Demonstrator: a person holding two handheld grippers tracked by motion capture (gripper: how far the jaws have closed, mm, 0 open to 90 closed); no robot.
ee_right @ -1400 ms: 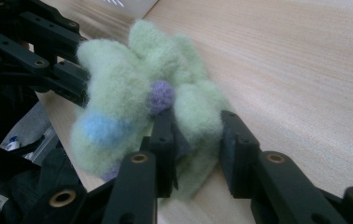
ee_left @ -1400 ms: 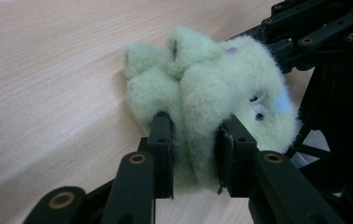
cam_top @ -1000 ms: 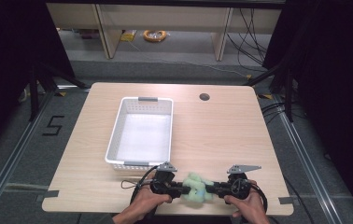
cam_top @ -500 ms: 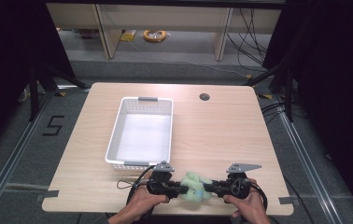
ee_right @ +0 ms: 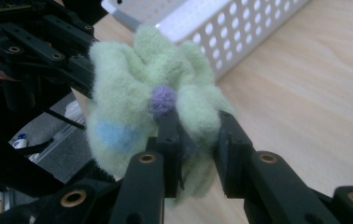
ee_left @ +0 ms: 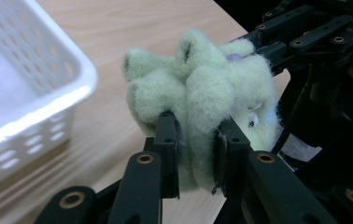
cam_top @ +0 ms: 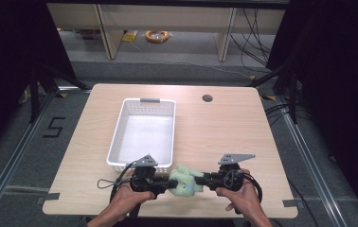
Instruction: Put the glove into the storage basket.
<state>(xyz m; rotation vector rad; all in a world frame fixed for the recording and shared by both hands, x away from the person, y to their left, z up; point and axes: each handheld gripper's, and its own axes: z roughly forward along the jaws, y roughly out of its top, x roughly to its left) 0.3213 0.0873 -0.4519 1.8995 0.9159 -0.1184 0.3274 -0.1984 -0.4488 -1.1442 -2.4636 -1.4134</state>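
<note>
A pale green fuzzy cloth item (cam_top: pixel 184 178) with a purple dot and a blue patch hangs bunched between my two grippers, just above the table's near edge. My left gripper (cam_top: pixel 171 183) pinches its left side, and in the left gripper view the green fleece (ee_left: pixel 202 98) is squeezed between the jaws (ee_left: pixel 197 154). From the right, my right gripper (cam_top: pixel 200 181) clamps the other side; the right gripper view has the cloth (ee_right: pixel 137 102) pressed between its jaws (ee_right: pixel 198 149). Both point at each other, level.
A white perforated basket (cam_top: pixel 116 142) stands on the wooden table (cam_top: pixel 224 127) just behind my left hand, its near rim close to the cloth. A round cable hole (cam_top: pixel 207 98) lies at the table's far side. Bare wood lies to the right.
Both hands have lifted the green cloth a little off the table and shifted slightly toward the basket. The grips stay the same.
</note>
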